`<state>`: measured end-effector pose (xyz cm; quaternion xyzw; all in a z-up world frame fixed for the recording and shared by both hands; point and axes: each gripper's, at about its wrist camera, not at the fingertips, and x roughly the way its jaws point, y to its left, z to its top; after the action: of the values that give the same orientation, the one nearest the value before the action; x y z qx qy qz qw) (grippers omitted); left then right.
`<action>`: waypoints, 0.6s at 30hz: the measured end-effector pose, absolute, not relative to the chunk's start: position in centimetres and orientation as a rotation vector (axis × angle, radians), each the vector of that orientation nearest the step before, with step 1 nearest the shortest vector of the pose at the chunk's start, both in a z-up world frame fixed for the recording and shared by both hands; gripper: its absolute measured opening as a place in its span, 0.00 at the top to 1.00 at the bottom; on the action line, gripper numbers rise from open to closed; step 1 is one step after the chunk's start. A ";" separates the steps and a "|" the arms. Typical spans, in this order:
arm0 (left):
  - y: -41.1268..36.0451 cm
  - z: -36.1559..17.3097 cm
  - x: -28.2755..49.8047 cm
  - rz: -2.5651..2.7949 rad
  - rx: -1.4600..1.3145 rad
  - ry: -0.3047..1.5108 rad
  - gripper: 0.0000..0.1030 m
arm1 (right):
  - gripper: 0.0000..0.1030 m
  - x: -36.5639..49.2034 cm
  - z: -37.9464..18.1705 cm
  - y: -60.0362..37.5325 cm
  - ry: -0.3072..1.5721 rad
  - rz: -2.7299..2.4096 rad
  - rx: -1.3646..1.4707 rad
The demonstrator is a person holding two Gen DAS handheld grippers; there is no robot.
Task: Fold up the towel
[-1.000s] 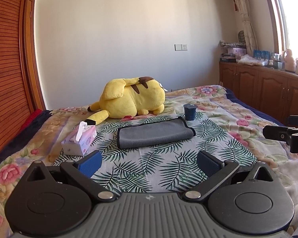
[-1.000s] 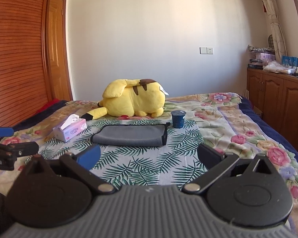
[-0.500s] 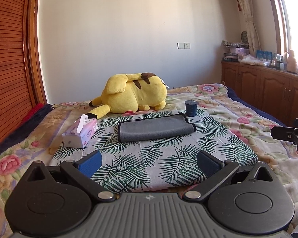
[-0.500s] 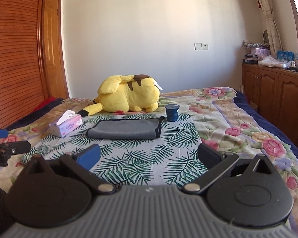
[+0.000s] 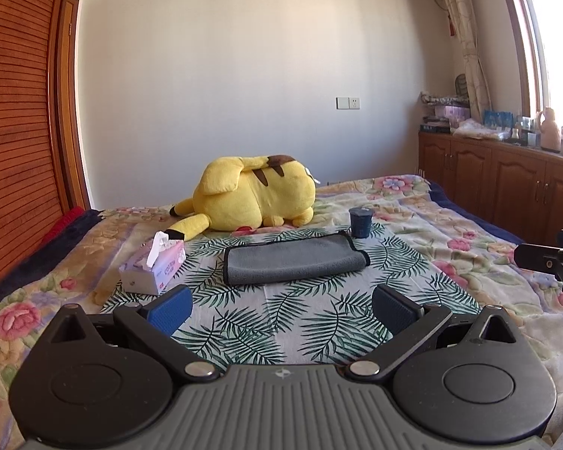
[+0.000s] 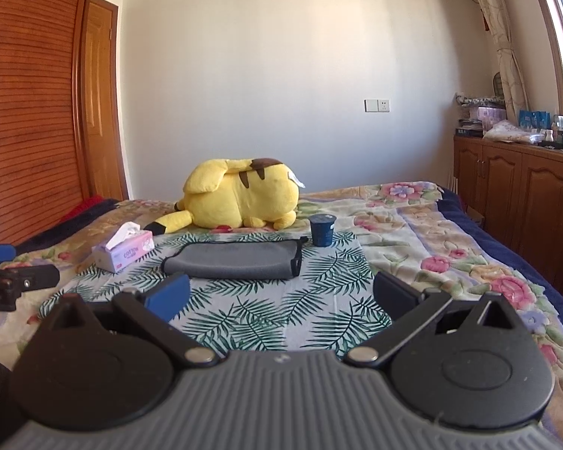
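Grey towel [image 5: 294, 258], already folded into a flat oblong with a dark edge, is seen lying on the palm-leaf cloth [image 5: 281, 318] spread across the bed [image 5: 469, 232]. Nothing is laid on the towel, and bare leaf-print cloth is all that lies between it and both grippers.

Behind the towel a yellow plush toy [image 5: 255, 197] is stretched on its side, its tail reaching down toward a tissue box [image 5: 154, 268]. The box is placed just beside the towel's left end, apart from it, with a white tissue standing out of its top. A small dark blue cup [image 5: 361, 222] is set upright near the towel's far right corner; whether it touches the towel cannot be told.

The left gripper [image 5: 283, 305] is held low over the near edge of the cloth, its jaws spread wide with nothing between them. The right gripper [image 6: 281, 294] is held likewise, jaws parted and empty. Each gripper is caught at the edge of the other's view, well apart from the towel.

Wooden cabinets [image 5: 506, 183] are lined along the right wall, their top crowded with small items too distant to be identified. A slatted wooden wardrobe [image 6: 30, 105] is seen on the left.
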<state>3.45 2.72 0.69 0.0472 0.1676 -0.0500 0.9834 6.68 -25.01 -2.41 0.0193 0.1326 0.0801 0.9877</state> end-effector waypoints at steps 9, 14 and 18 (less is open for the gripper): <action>2.6 0.9 3.3 -0.105 0.092 0.318 0.16 | 0.00 6.2 -2.1 -25.3 0.213 0.140 0.044; 2.5 0.8 3.2 -0.105 0.094 0.318 0.16 | 0.00 6.3 -2.2 -25.3 0.211 0.138 0.038; 2.5 0.8 3.2 -0.106 0.095 0.319 0.16 | 0.00 6.2 -2.3 -25.3 0.212 0.136 0.041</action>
<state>3.23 2.52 0.81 0.0473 0.1587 -0.0525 0.9848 6.19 -25.29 -2.29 0.0202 0.1055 0.0680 0.9919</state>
